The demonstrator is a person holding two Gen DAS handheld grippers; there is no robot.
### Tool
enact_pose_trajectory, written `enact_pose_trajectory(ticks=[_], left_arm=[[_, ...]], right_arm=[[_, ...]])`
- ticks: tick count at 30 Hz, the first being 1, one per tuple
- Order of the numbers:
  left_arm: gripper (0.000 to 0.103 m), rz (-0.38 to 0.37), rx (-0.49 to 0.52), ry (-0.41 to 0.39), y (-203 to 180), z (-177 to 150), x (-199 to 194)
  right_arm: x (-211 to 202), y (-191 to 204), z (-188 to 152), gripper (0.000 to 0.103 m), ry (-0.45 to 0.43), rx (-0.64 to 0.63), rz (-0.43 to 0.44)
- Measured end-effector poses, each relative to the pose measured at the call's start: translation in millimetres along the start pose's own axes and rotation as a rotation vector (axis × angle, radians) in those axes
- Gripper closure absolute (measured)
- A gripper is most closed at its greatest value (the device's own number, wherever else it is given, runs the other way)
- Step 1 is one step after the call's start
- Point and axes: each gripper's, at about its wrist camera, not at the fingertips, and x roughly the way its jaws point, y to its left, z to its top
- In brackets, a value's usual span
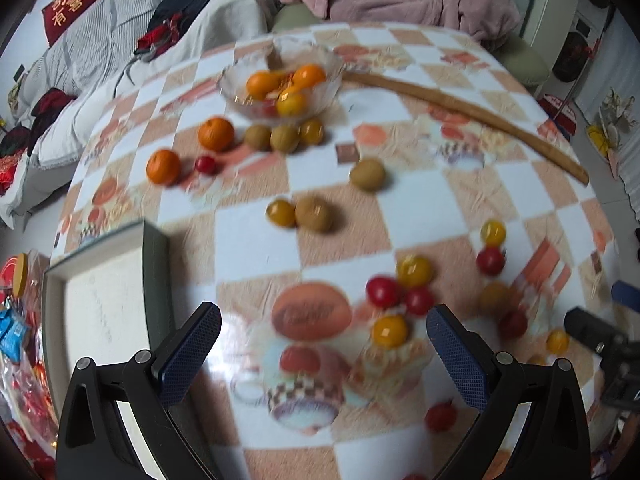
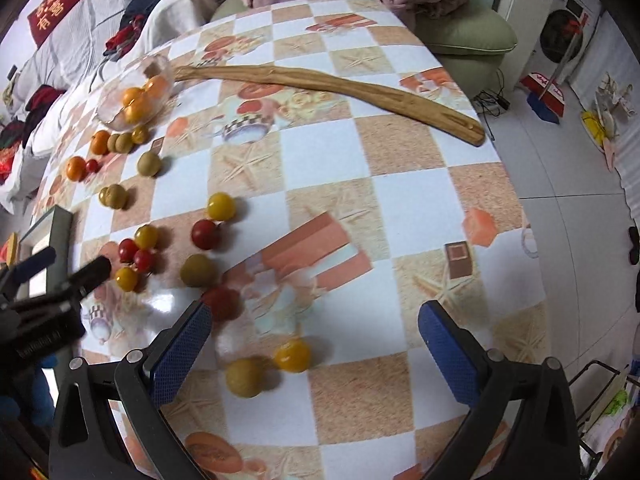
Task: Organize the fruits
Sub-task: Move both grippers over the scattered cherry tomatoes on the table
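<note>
Right gripper [image 2: 314, 354] hangs wide apart and empty, a yellow cherry tomato [image 2: 292, 355] between its fingers, while the left gripper [image 1: 324, 354], likewise spread, holds nothing.

checkered tablecloth-covered table [image 2: 400, 208] bearing a glass bowl [image 1: 280, 76] of oranges, scattered cherry tomatoes [image 2: 205, 233], brownish-green fruits [image 2: 243, 377], a long wooden stick [image 2: 328, 86], a framed tray [image 1: 100, 300] at the left edge.

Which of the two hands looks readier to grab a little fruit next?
Probably the right gripper: it is open, with a yellow tomato lying loose between its fingers. The left gripper, open too, frames only printed tablecloth.
</note>
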Motion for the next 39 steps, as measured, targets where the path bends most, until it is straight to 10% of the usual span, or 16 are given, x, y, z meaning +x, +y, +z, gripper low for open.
enact_pose_trajectory(ticks=[39], left_arm=[[0.000,0.071,-0.304,0.140,13,-74,-24]], right_arm=[[0,12,-17,0.000,0.075,-0.251,0.085]])
